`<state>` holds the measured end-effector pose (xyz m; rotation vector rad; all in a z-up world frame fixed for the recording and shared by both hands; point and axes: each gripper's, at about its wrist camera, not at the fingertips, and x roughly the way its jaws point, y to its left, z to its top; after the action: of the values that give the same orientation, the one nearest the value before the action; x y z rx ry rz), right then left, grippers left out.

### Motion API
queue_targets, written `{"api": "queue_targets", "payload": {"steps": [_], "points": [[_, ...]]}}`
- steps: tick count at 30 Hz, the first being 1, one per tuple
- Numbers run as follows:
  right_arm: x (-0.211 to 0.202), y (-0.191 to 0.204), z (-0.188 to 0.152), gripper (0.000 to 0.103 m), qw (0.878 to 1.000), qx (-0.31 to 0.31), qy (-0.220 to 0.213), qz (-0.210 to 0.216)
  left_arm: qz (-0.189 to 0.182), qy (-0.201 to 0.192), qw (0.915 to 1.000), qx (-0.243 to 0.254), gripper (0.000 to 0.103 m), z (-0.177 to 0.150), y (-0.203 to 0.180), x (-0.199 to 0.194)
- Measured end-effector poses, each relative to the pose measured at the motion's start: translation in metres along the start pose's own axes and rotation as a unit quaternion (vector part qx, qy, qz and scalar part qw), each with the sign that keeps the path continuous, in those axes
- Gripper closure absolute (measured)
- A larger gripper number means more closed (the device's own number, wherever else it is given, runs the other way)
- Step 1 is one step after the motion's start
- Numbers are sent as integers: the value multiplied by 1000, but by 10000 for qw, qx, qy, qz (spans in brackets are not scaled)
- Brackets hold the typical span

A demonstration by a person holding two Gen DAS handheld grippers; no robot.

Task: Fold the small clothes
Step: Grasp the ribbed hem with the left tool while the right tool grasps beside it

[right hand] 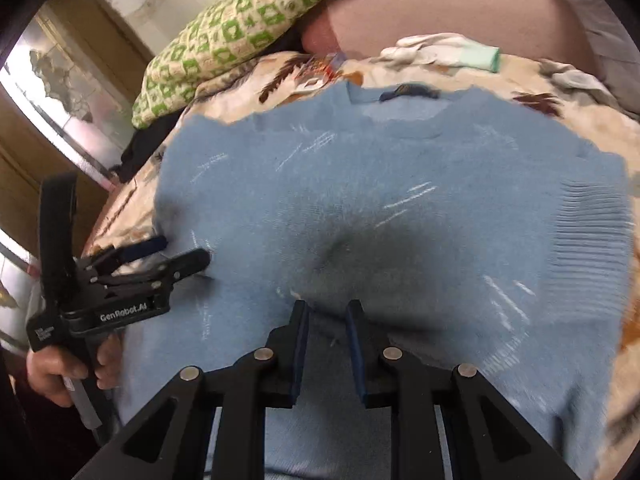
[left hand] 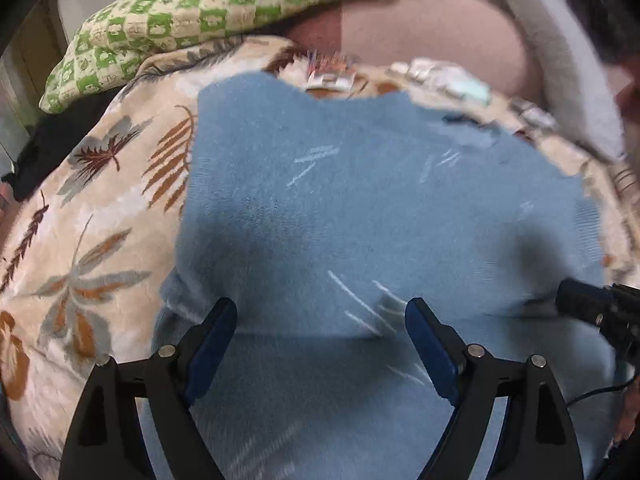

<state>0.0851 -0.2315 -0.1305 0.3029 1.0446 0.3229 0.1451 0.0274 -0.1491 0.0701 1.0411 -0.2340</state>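
The left claw (left hand: 320, 336) hung wide open over the blue sweater (left hand: 360, 208); the right claw (right hand: 326, 340) stood nearly closed, with no cloth visibly pinched. The sweater lay across frame centre on the leaf-print blanket (left hand: 100, 240), partly folded, apparently between folds; next, grasp an edge.

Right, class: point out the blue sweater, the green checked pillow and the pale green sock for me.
blue sweater (right hand: 360, 200): right wrist view, on the middle of its chest.
green checked pillow (left hand: 192, 12): left wrist view, on its patterned cover.
pale green sock (right hand: 482, 58): right wrist view, on its green cuff.
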Motion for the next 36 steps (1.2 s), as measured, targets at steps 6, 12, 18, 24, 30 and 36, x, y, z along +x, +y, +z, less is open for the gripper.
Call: {"api": "queue_targets", "payload": {"steps": [6, 12, 18, 24, 30, 36], "points": [[-101, 5, -30, 80, 9926, 212, -1195, 52, 46, -344, 9988, -340, 17, -56, 21, -69], [-208, 30, -119, 80, 9682, -41, -2493, -227, 127, -647, 9976, -199, 17, -159, 43, -148], [-301, 63, -205, 8, 9381, -461, -3418, -321, 597, -747, 9938, 565, 17, -224, 48, -208], [-292, 81, -249, 2, 9657, -112, -2588, -170, 451, -425, 9980, 76, 17, -243, 71, -225], [-239, 49, -282, 4, 9799, 1446, -1288, 470, -136, 34, 9970, -756, 17, -253, 81, -219], [-205, 4, -317, 9, 9548, 2782, -613, 848, -279, 510, 9957, -720, 17, -250, 53, -181]]}}
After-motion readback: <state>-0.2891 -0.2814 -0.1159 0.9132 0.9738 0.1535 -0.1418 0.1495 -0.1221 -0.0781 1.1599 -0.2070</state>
